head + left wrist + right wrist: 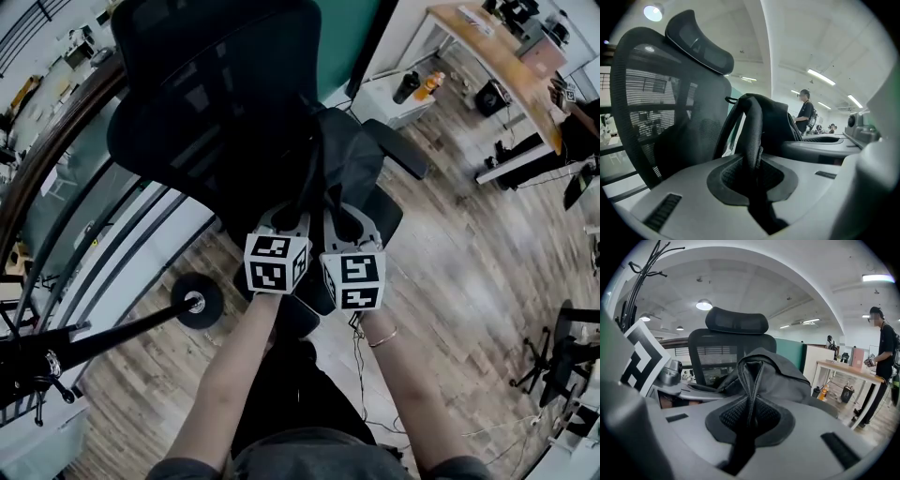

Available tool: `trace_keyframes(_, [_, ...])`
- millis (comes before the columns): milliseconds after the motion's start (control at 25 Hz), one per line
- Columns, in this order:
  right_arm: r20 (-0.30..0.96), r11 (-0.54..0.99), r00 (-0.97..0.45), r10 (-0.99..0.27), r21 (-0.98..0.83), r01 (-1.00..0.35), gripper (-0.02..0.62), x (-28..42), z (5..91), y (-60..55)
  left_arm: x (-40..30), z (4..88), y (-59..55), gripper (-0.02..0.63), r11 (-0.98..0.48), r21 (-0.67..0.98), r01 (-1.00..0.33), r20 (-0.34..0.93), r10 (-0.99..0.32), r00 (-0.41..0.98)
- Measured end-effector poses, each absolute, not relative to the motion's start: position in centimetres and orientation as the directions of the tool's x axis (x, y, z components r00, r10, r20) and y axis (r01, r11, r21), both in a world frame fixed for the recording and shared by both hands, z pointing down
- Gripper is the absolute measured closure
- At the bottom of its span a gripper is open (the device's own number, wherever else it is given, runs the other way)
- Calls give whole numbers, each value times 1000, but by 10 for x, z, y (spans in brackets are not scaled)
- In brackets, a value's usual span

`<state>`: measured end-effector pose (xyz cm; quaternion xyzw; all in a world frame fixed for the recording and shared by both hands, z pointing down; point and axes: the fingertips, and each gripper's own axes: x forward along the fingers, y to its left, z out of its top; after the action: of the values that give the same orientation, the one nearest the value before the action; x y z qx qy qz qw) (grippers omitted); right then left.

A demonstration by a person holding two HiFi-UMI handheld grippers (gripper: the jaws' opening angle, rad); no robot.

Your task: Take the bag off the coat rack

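A dark grey bag [354, 167] rests on the seat of a black mesh office chair [211, 84]. Both grippers hang side by side just above it. My left gripper [284, 221] is shut on a black bag strap [752, 126], which rises from between its jaws. My right gripper [345, 223] is shut on the other strap [751, 380], with the bag's body [785, 373] bulging right behind. The coat rack [112, 333] stands at the lower left, its round base [198, 301] on the floor; its hooked top [640, 277] shows in the right gripper view, well apart from the bag.
A glass railing [103, 225] runs along the left behind the chair. A wooden desk [497, 56] and a low white shelf with bottles [412, 89] stand at the upper right. A person [881, 362] stands near the desk. Cables lie on the wood floor [469, 281].
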<state>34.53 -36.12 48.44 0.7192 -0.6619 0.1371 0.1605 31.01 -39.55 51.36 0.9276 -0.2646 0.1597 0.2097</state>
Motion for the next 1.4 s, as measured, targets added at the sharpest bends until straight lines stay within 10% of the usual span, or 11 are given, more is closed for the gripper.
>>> trace_keyframes(840, [468, 3, -71, -881, -145, -989, 555, 307, 545, -414, 258, 580, -445, 545, -674, 292, -678, 559, -456, 693])
trace_keyframes(1400, [503, 40, -143, -852, -210, -977, 426, 277, 560, -410, 217, 586, -445, 463, -591, 199, -782, 641, -525, 560])
